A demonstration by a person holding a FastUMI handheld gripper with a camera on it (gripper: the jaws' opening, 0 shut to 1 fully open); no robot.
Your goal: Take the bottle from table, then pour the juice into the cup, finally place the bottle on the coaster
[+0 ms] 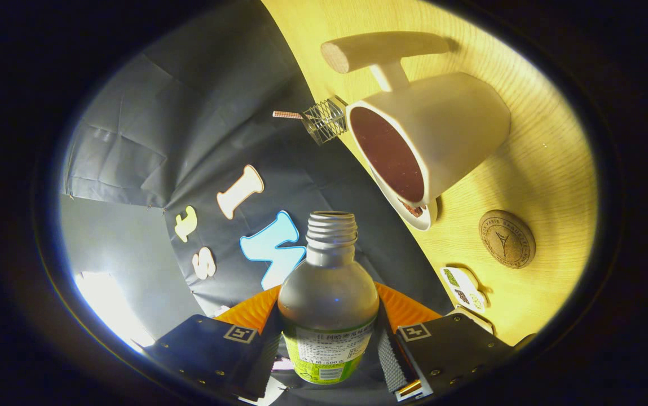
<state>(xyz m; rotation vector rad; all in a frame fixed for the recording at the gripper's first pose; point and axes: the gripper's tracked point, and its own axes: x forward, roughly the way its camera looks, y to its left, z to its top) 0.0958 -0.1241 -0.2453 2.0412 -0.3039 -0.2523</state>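
Between the gripper's fingers sits an uncapped bottle, seemingly clamped from both sides. Beyond it, a cup and coaster rest on the table.

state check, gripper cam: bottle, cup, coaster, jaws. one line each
bottle: uncapped, held between the jaws, tilted with its mouth aimed toward the cup, no stream visible
cup: on its saucer on the wooden table, dark reddish fill inside
coaster: bare on the table, beside the cup, nothing on it
gripper: jaws shut on the bottle, one on each side of its body
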